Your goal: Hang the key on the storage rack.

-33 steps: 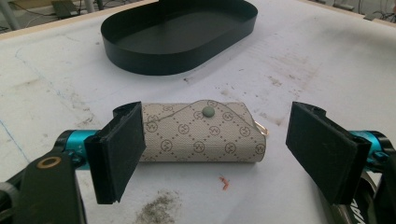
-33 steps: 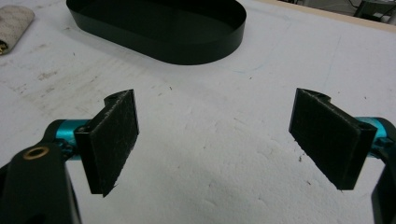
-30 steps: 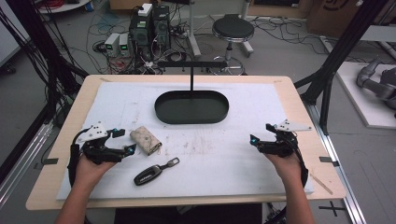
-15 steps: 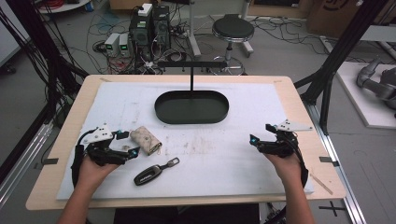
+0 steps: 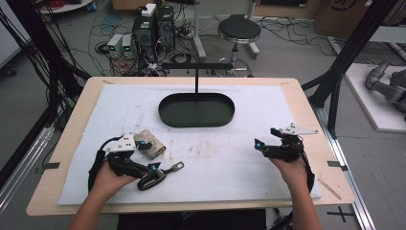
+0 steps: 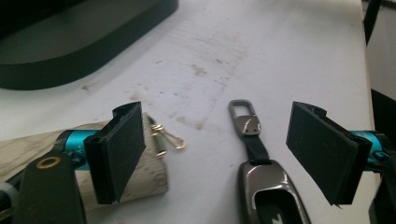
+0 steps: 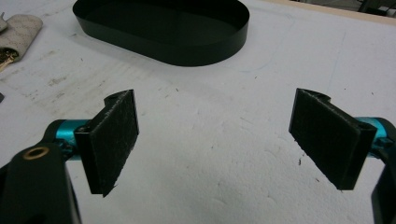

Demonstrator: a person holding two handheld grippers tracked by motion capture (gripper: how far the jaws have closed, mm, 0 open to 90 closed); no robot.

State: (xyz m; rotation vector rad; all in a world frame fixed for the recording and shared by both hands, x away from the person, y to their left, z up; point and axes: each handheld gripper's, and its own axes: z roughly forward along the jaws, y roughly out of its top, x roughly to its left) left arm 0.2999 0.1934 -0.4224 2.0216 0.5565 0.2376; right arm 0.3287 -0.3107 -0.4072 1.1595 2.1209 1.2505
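A dark car key fob (image 5: 154,178) (image 6: 271,196) with a strap and metal clasp (image 6: 243,119) lies on the white mat near the front left. My left gripper (image 5: 146,157) (image 6: 224,154) stands open over it, the fob's near end between the two pads. A beige rolled pouch (image 5: 149,143) (image 6: 140,179) with a small gold clip (image 6: 164,137) lies just left of the fob, beside the left pad. My right gripper (image 5: 264,140) (image 7: 219,149) hovers open at the right of the mat, nothing between its pads.
A black oval tray (image 5: 196,110) (image 7: 163,28) sits at the middle back of the mat, with a black T-shaped stand (image 5: 196,72) behind it. The white mat (image 5: 230,158) shows brown stains at its middle. Cables, boxes and a stool lie beyond the table.
My left gripper has moved right and toward the front, from beside the pouch to over the key fob. The right gripper has stayed in place.
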